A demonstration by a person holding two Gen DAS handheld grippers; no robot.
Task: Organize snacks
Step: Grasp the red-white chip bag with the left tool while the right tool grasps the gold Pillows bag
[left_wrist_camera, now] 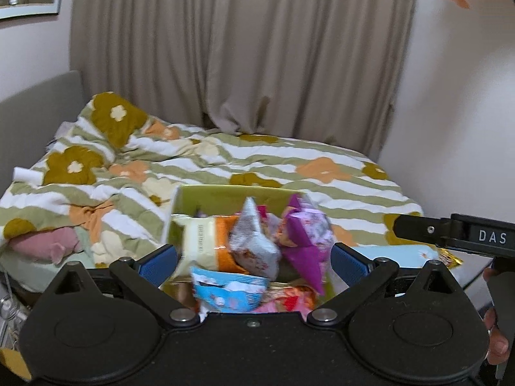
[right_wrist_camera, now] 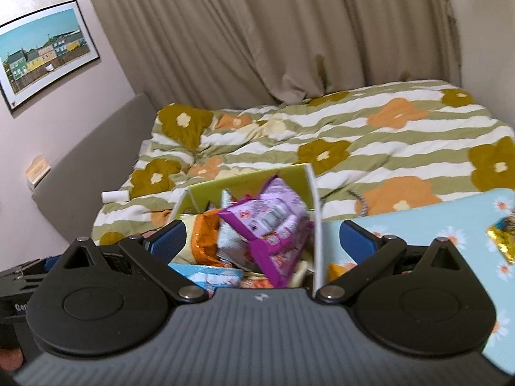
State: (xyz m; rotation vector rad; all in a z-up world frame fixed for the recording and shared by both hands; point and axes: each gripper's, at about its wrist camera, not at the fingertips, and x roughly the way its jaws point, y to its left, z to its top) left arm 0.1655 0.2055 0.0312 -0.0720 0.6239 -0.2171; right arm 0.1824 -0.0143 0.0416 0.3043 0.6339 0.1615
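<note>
A green box (left_wrist_camera: 225, 197) with white edges stands in front of both grippers, packed with snack packets. In the left wrist view the left gripper (left_wrist_camera: 254, 262) has its blue pads (left_wrist_camera: 159, 263) spread wide on either side of the box and grips nothing. Between them lie a cream and orange packet (left_wrist_camera: 209, 244), a silver packet (left_wrist_camera: 254, 241) standing on end, a purple packet (left_wrist_camera: 305, 231) leaning toward the right wall, and a blue packet (left_wrist_camera: 225, 292) nearest the camera, with a pink one (left_wrist_camera: 289, 299) just beside it.

In the right wrist view the right gripper (right_wrist_camera: 264, 241) is likewise spread wide and empty, its left pad over the box (right_wrist_camera: 254, 177) and its right pad (right_wrist_camera: 357, 241) outside the white wall. The purple packet (right_wrist_camera: 273, 222) sits on top of the pile, tilted, above the orange packet (right_wrist_camera: 206, 241) and the blue packet (right_wrist_camera: 206, 276). To the right of the box lies a light blue daisy-print surface (right_wrist_camera: 434, 222) bearing a gold-foil packet (right_wrist_camera: 505, 238) near the frame edge.

Behind everything spreads a bed with a flowered, striped quilt (right_wrist_camera: 370, 135), beige curtains (left_wrist_camera: 241, 48) and a framed picture (right_wrist_camera: 42, 51) on the wall
</note>
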